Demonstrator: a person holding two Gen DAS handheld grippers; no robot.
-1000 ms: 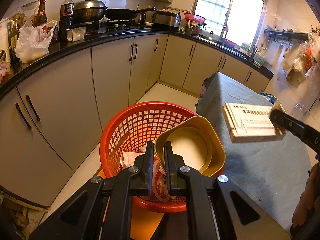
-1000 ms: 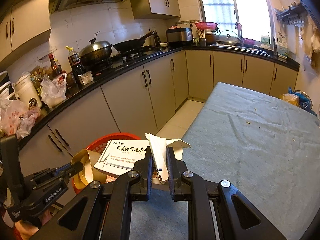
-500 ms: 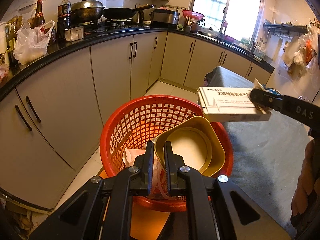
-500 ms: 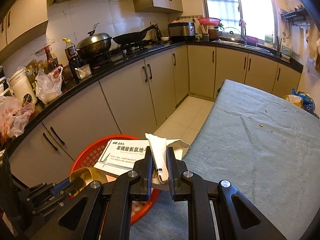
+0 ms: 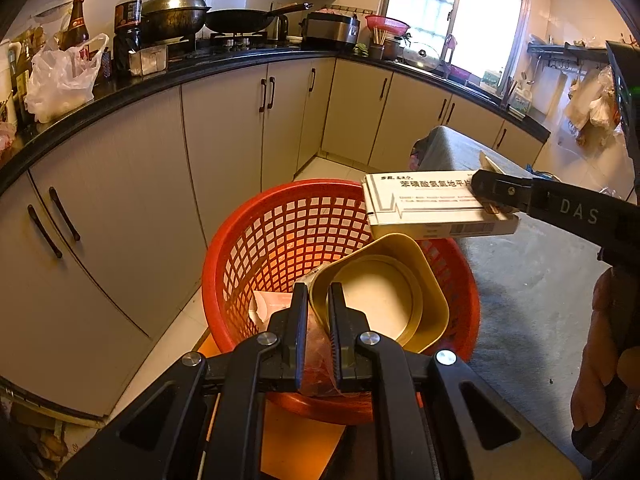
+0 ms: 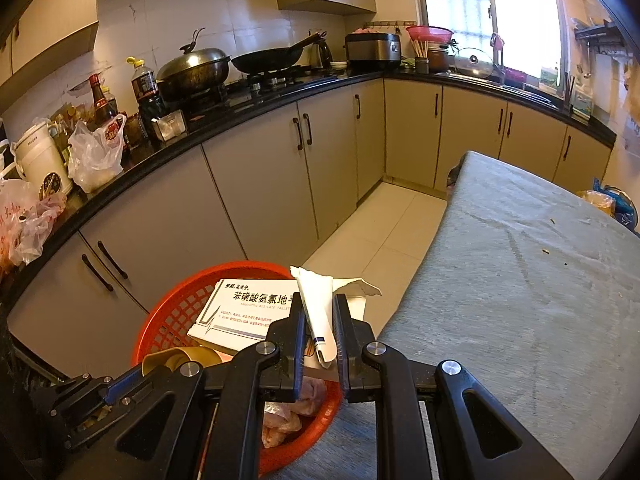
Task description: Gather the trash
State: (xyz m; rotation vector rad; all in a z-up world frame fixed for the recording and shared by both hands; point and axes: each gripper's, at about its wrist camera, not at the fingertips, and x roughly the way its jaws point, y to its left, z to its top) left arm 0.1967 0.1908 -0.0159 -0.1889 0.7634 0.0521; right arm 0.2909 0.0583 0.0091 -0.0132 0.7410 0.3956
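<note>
Left wrist: left gripper [image 5: 318, 304] clenched on the rim of the yellow paper bowl [image 5: 384, 292] over the red plastic mesh basket [image 5: 280, 240]; light, crushable. Right wrist: right gripper [image 6: 318, 320] clamped on the torn flap of the white cardboard medicine box [image 6: 244, 312] above the basket [image 6: 176, 312]; light, stiff, flap may tear.

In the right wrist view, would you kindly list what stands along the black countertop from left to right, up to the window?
White kettle → white plastic bag → dark sauce bottle with yellow cap → lidded wok → black frying pan → rice cooker → chopstick holder → glass lid.
</note>
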